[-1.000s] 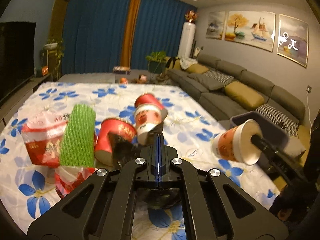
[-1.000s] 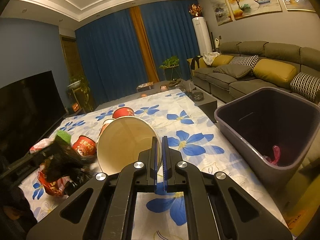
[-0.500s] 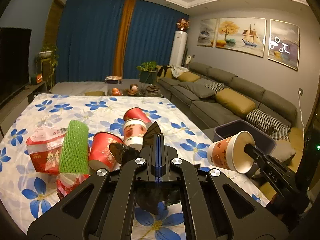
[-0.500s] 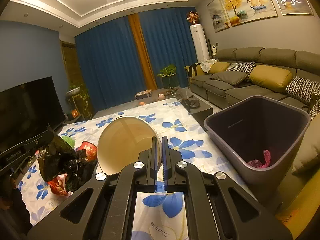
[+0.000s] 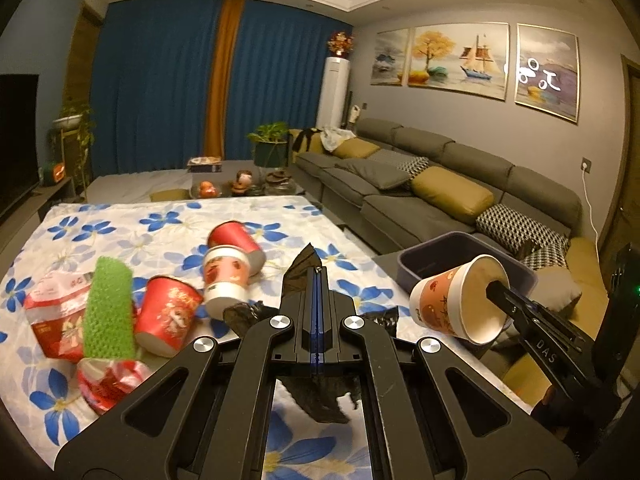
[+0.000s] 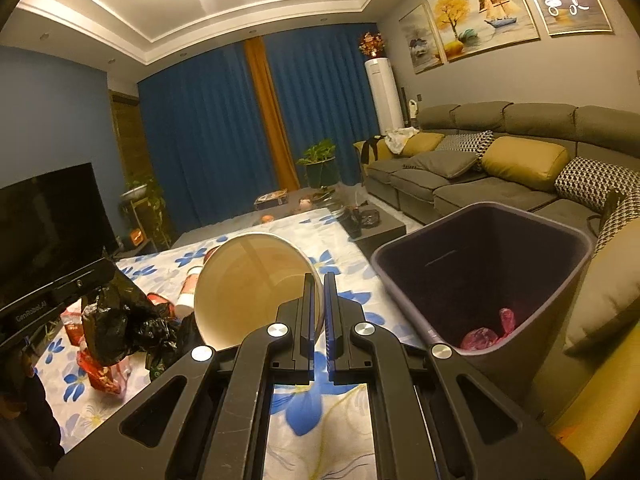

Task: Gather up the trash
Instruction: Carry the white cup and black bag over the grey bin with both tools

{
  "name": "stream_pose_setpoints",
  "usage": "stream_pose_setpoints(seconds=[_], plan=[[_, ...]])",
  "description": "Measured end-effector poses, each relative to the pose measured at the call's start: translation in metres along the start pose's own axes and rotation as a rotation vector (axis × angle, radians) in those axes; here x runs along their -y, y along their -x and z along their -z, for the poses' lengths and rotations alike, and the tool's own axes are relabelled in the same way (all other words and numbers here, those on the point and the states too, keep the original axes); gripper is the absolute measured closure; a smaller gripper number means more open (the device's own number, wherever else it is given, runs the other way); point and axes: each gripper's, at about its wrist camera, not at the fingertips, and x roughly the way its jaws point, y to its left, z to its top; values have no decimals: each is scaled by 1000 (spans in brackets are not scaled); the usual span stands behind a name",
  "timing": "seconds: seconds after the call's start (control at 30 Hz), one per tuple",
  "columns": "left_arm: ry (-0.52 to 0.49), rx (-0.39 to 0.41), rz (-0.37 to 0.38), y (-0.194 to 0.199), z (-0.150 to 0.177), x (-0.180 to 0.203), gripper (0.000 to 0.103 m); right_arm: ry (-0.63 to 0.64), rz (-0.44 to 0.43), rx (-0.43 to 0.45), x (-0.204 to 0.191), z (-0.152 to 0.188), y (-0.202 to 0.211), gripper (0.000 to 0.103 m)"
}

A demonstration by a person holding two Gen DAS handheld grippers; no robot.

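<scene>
My left gripper (image 5: 316, 276) is shut on a crumpled black plastic bag (image 5: 298, 276), held above the flowered tablecloth (image 5: 120, 228); in the right wrist view that bag (image 6: 116, 324) hangs at the left. My right gripper (image 6: 319, 280) is shut on the rim of a paper cup (image 6: 256, 284), tipped with its mouth toward the camera. In the left wrist view the same cup (image 5: 460, 300) is held just in front of the dark bin (image 5: 440, 248). That bin (image 6: 484, 264) stands open to the right of the cup, with pink trash (image 6: 484, 334) at its bottom.
On the cloth lie red paper cups (image 5: 170, 314), a white and red cup (image 5: 224, 276), a green foam net (image 5: 110, 308) and red wrappers (image 5: 52, 316). A grey sofa (image 5: 440, 176) runs along the right wall. A TV (image 6: 48, 224) stands at the left.
Both grippers have risen and drawn back with their loads. The black bag has come up off the cloth, and the bin sits closer and fuller in the right wrist view.
</scene>
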Motion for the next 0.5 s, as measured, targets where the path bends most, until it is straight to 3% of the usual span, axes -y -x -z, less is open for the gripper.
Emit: stream_pose_setpoints(seconds=[0.5], plan=[[-70,8,119,-45,-29,80,103,-9,149,70,55,-20,9,98]])
